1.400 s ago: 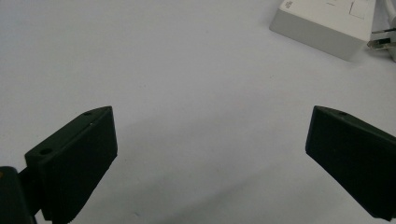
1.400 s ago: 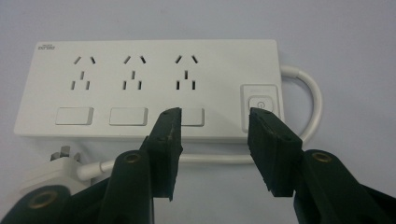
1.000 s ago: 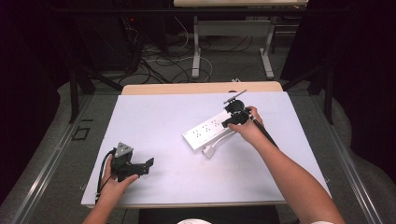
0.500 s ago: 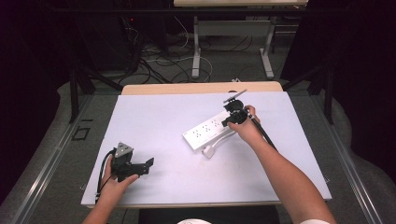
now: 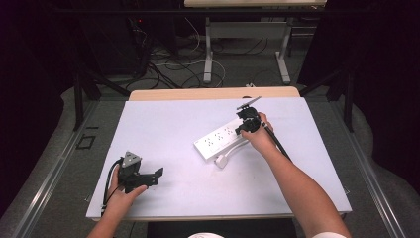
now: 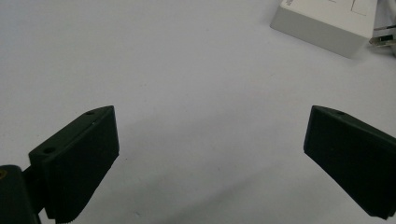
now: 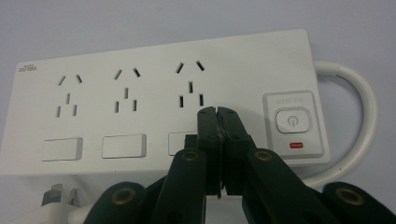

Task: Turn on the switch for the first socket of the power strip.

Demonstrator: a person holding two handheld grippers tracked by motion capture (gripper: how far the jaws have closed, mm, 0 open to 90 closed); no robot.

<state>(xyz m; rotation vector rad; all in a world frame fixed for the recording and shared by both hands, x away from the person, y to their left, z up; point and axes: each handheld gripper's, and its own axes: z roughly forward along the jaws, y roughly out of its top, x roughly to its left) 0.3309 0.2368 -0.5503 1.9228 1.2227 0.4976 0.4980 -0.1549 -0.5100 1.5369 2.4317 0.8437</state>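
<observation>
White tabletop [image 5: 173,129] near edge: left claw [image 5: 157,175] rests idle, jaws spread wide, nothing between. Farther right, right claw [image 7: 218,112] pinched fully together, jaws just closed, empty, tips over power strip [image 7: 159,98] lying mid-tabletop, plug [image 5: 221,160] beside it. Step judged: closed tips as poker for switch. Next: shift tips toward power button [image 7: 291,120] or rocker [image 7: 124,146], press straight down, strip kept from sliding.

place: lab | signs: black curtains [image 5: 44,74], cables on floor [image 5: 173,59], white work table [image 5: 163,124] beyond the left gripper [image 5: 148,177]
</observation>
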